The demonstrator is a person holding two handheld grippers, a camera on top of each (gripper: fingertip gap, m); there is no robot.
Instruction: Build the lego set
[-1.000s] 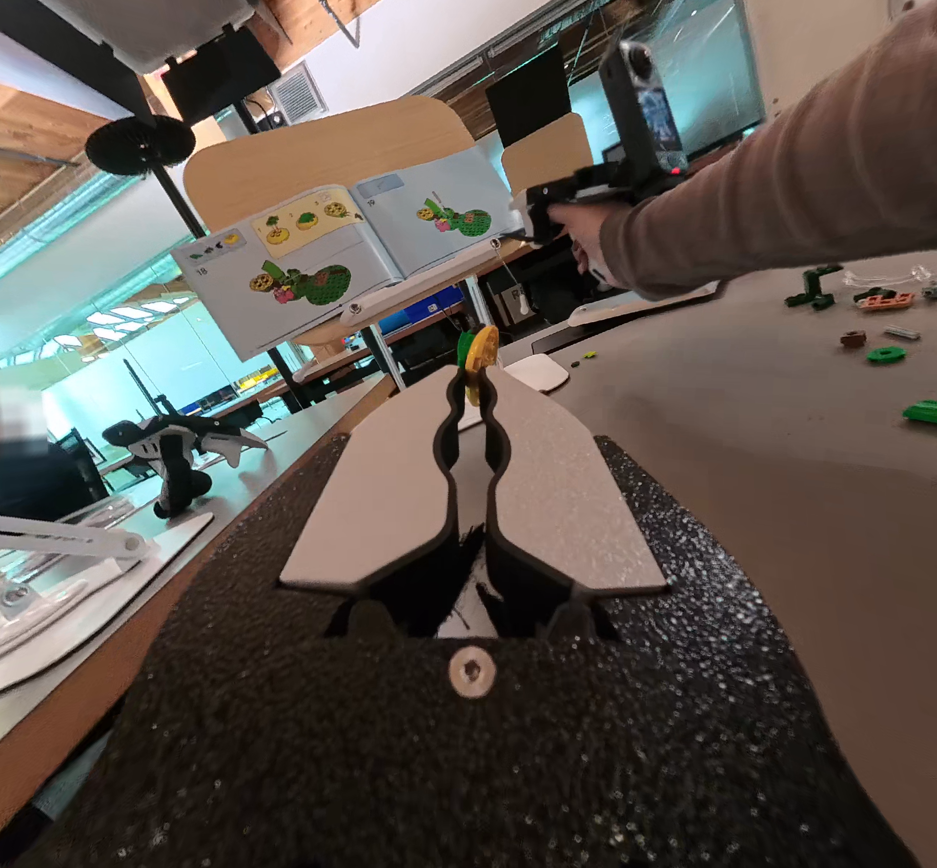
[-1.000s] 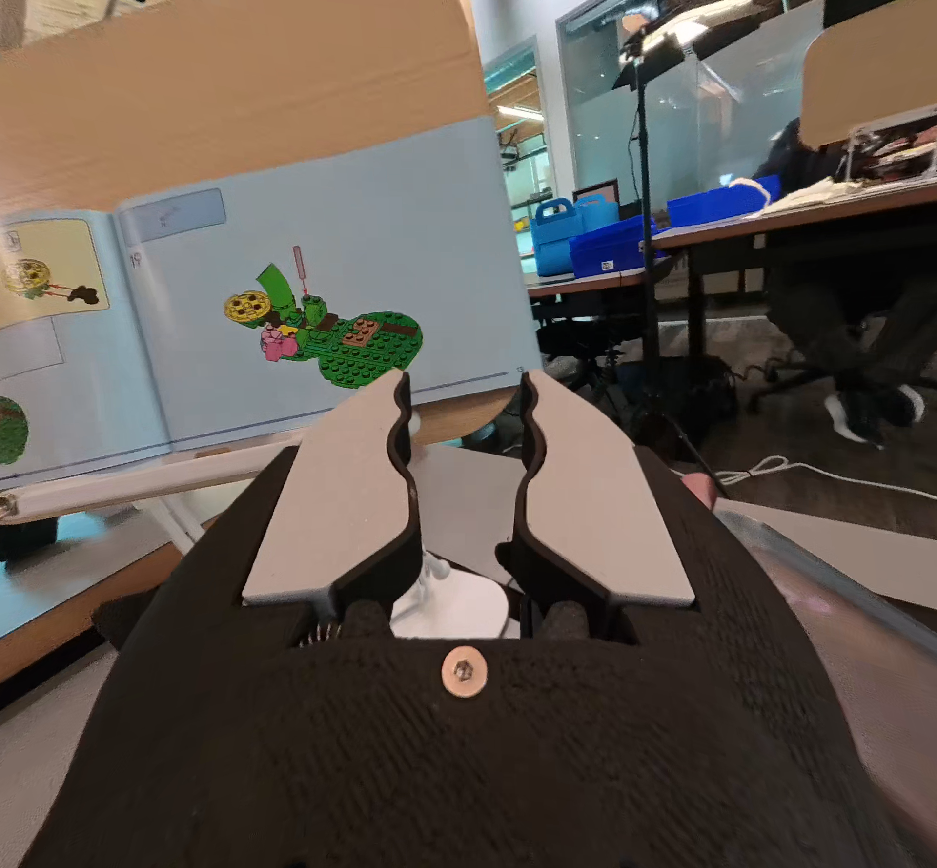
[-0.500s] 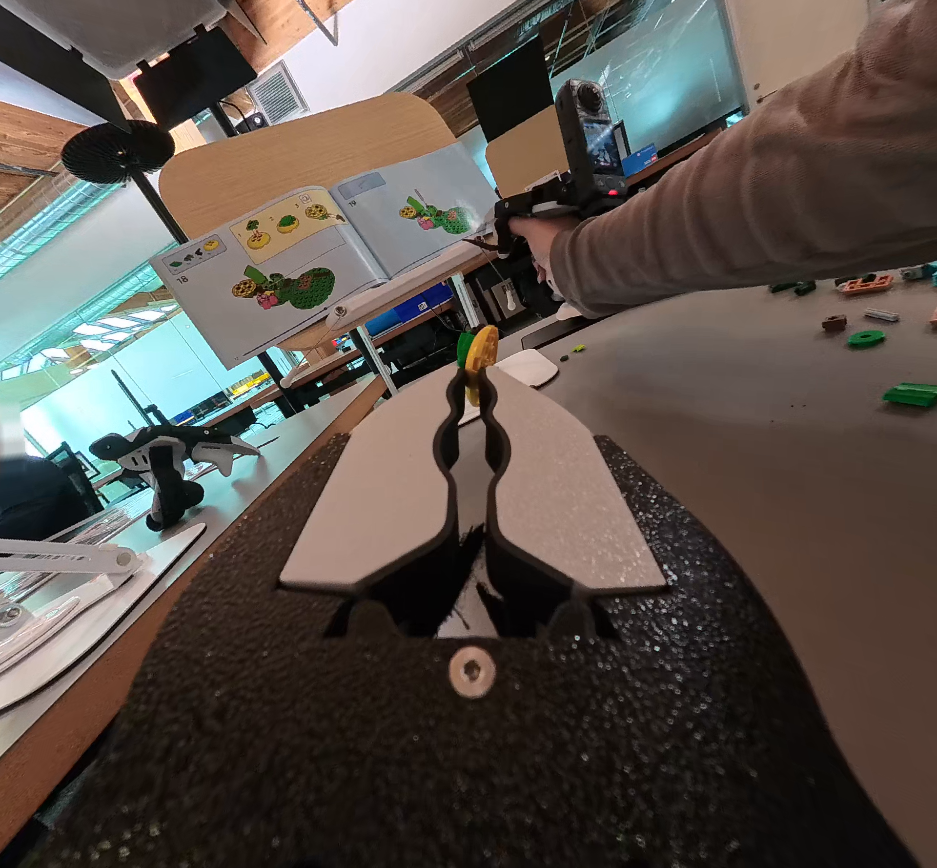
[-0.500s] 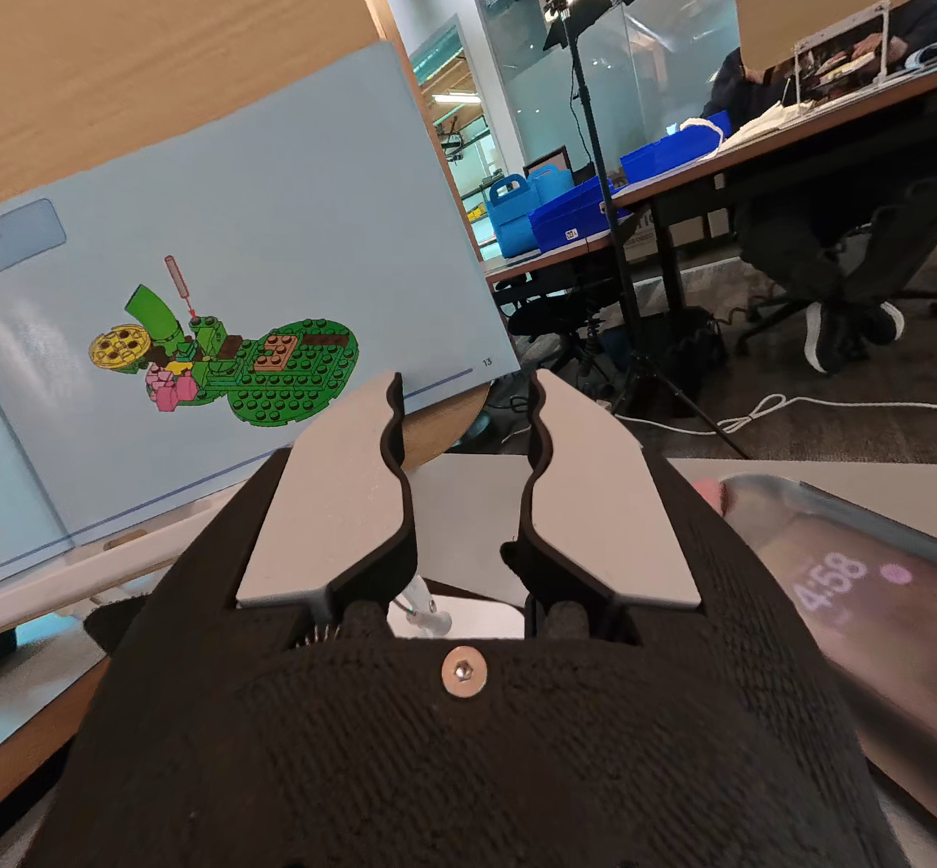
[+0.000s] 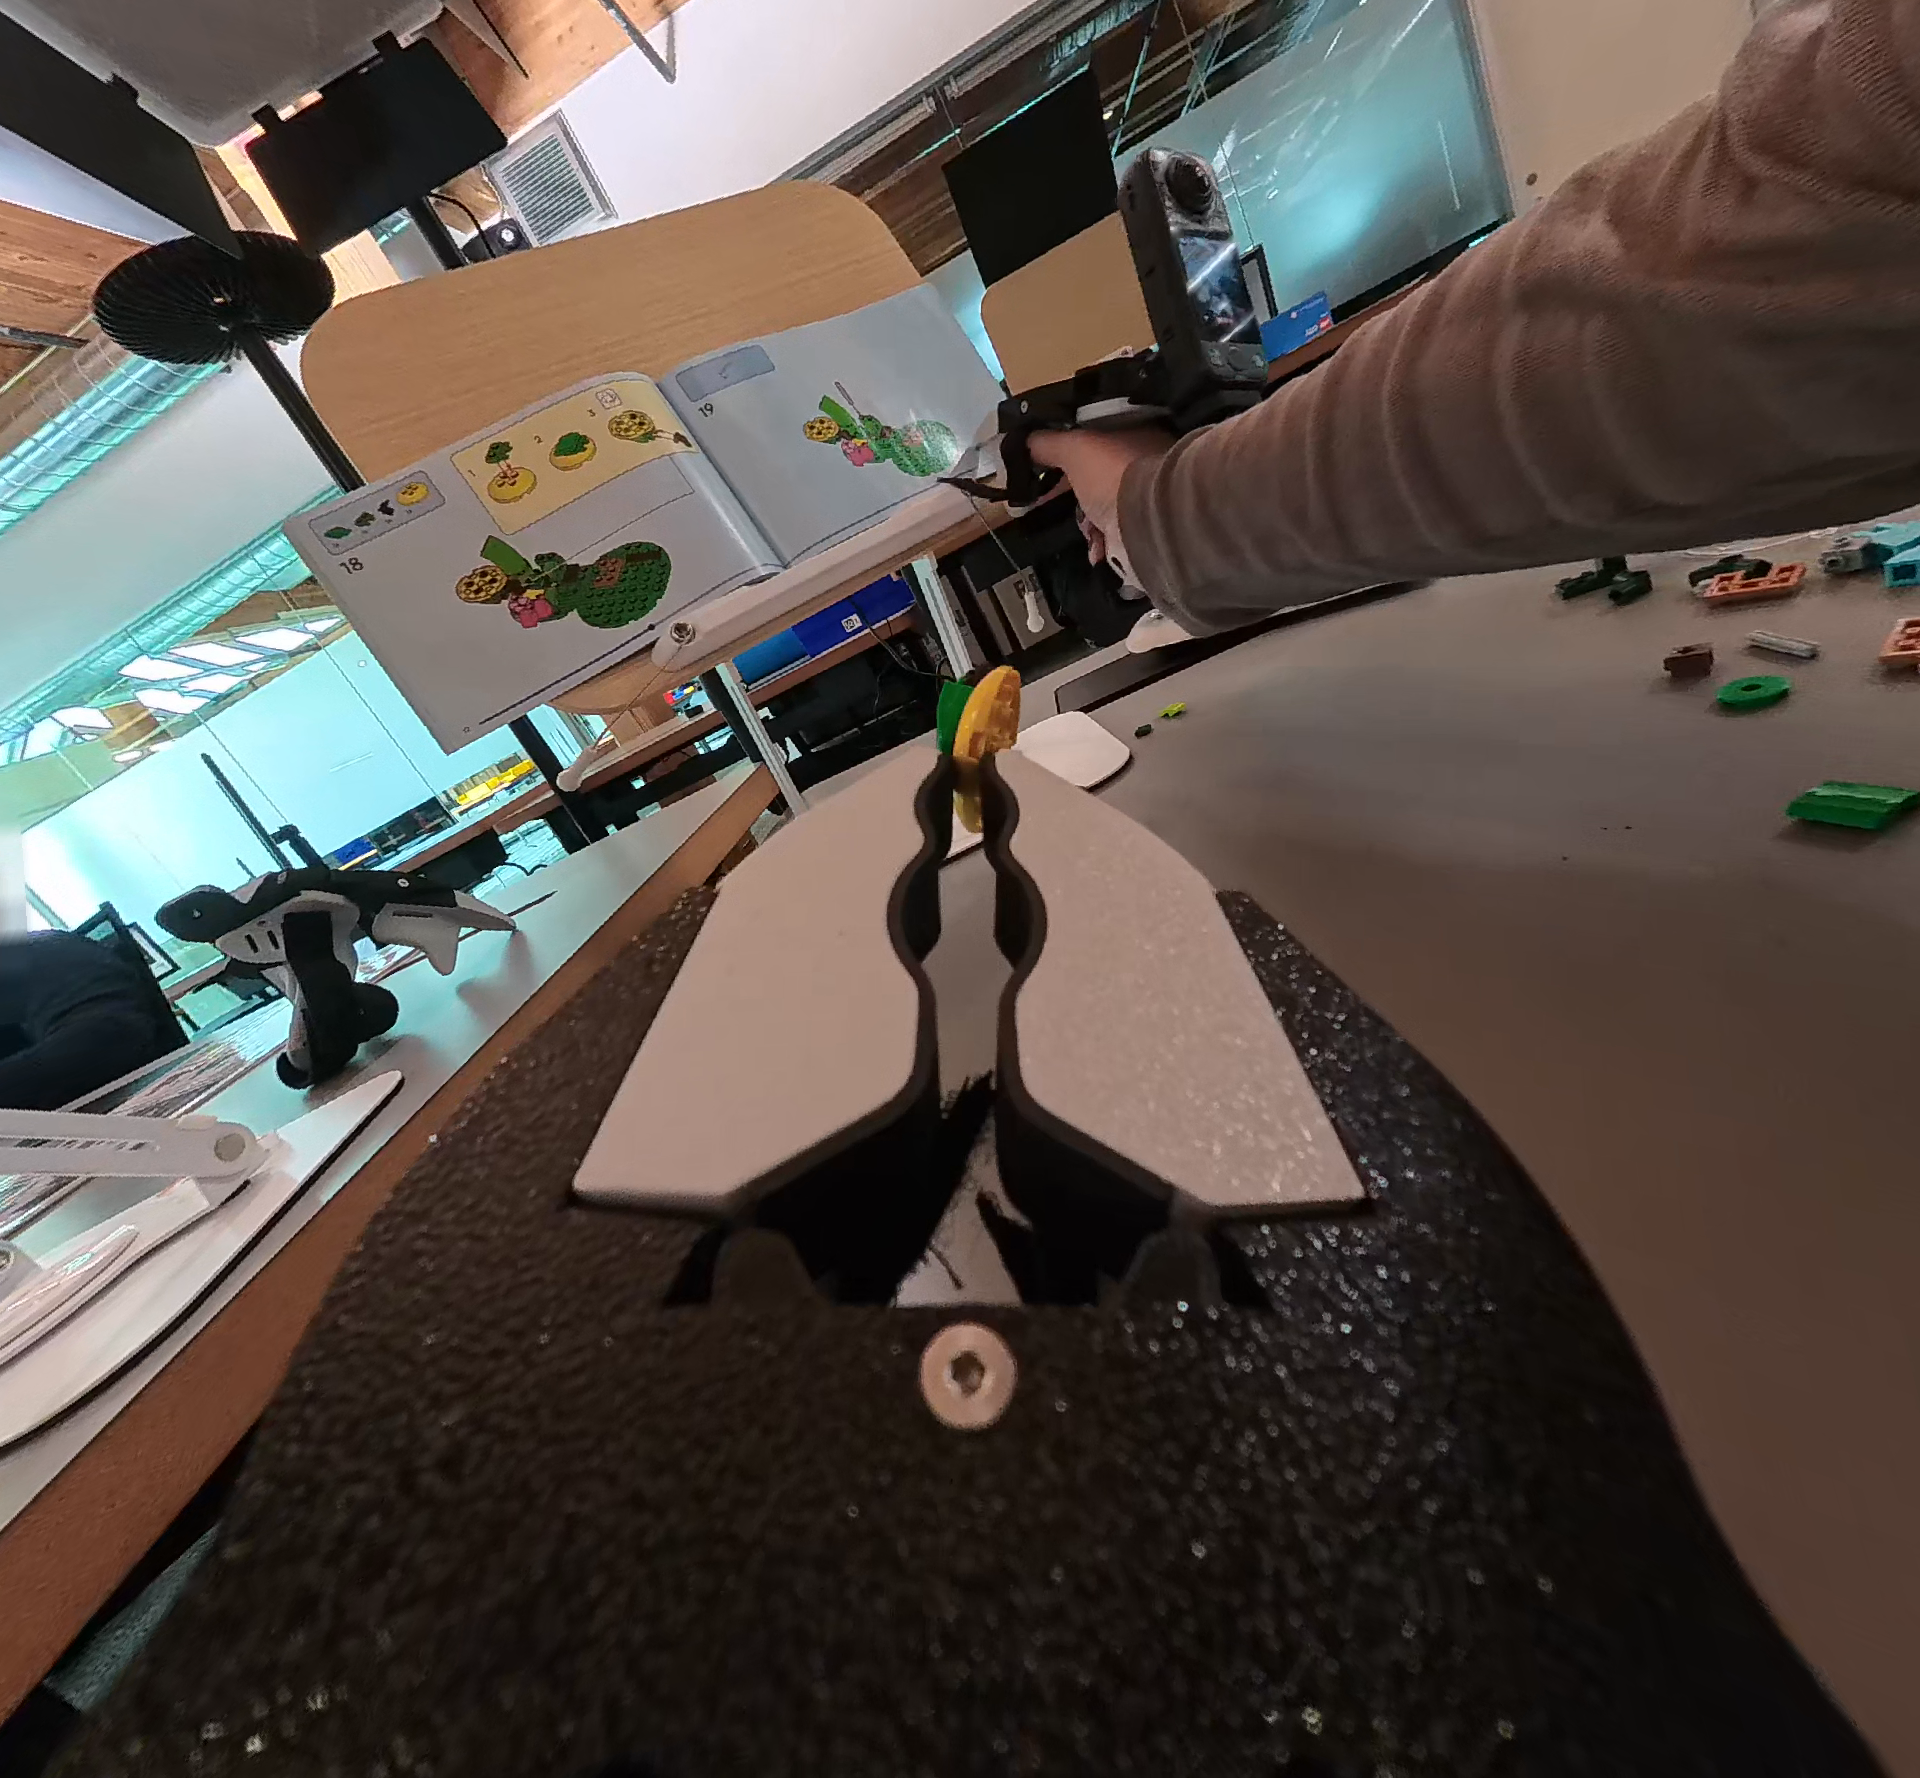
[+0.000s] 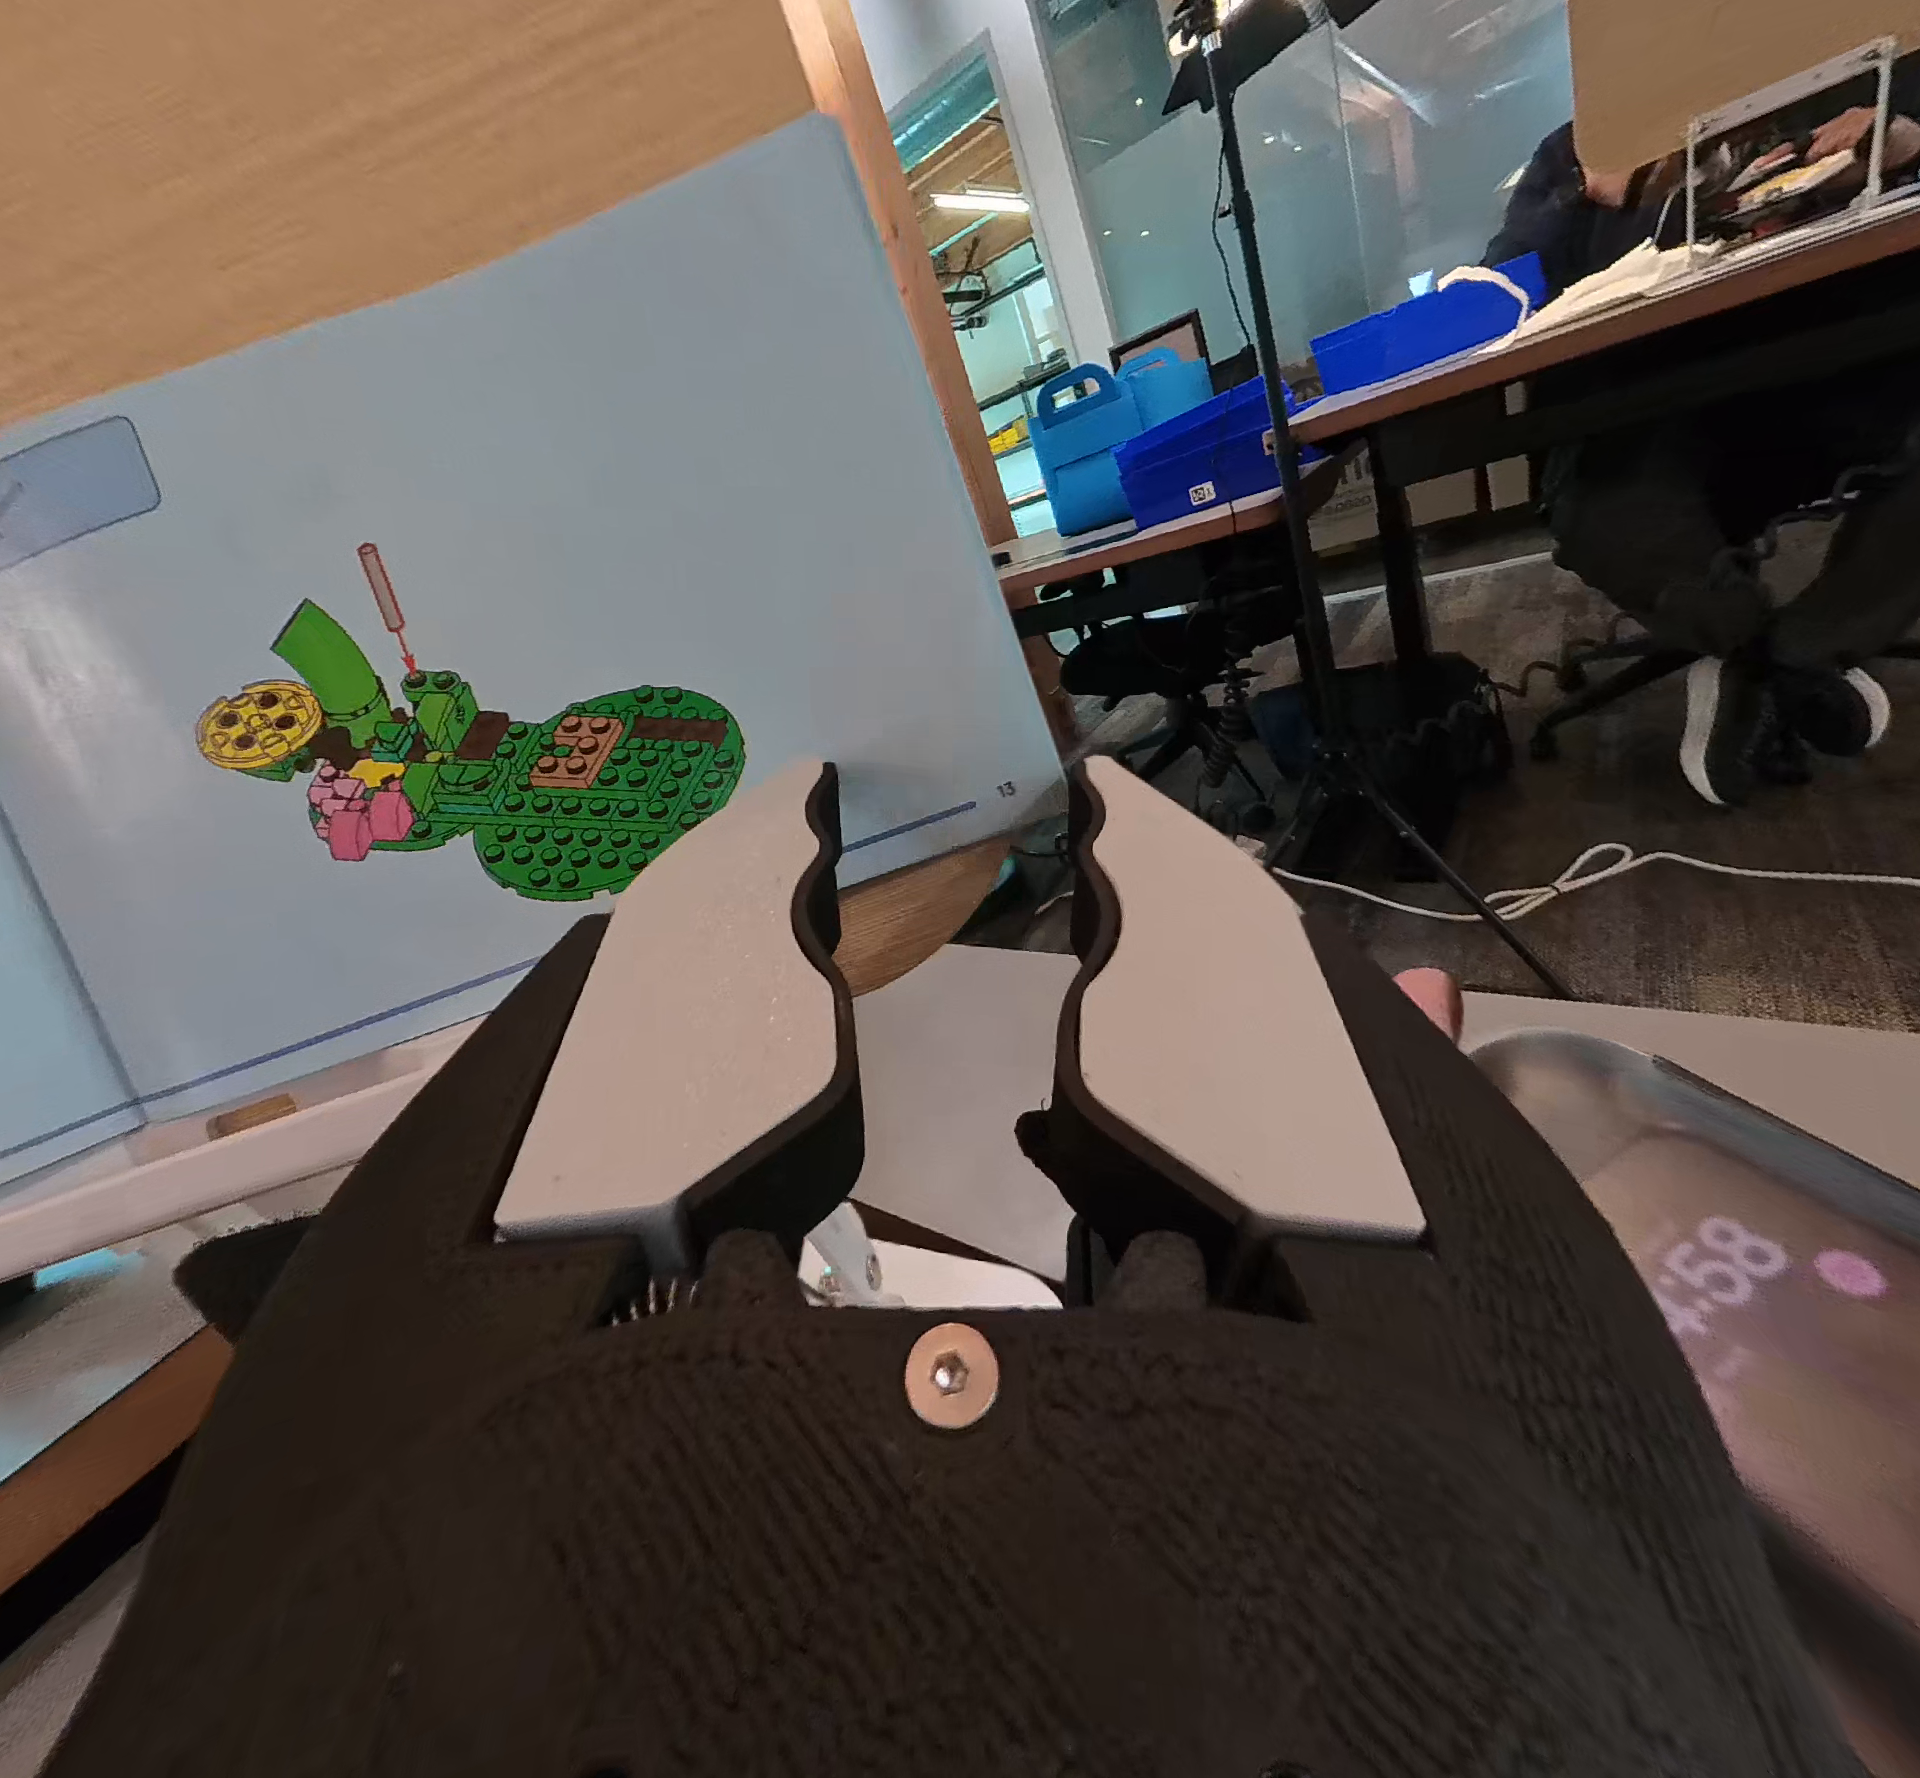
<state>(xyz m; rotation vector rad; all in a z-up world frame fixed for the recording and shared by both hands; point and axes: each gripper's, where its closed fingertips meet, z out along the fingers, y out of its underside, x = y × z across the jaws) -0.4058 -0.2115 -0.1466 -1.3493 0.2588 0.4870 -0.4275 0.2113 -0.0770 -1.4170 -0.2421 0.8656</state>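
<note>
Left gripper point(image 5: 961, 778) pinches a small yellow-and-green flower piece point(image 5: 977, 722) above the table point(image 5: 1455, 897). Right gripper point(image 6: 951, 819), jaws apart and empty, reaches the booklet point(image 6: 520, 585) far left. Loose bricks point(image 5: 1849, 803) unplaced: build looks early

The left tool point(image 5: 964, 772) has a rough, grainy black plastic body with matt pale grey plates on its fingers point(image 5: 1132, 980) and a bright metal screw point(image 5: 969, 1389). The yellow and green lego piece point(image 5: 981, 729) is smooth glossy plastic. The surface point(image 5: 1558, 897) looks matt grey (smooth). The instruction booklet point(image 6: 582, 523) is slightly glossy paper against a wood-grain board point(image 6: 343, 66). The sleeve point(image 5: 1558, 398) is soft knitted cloth.
</note>
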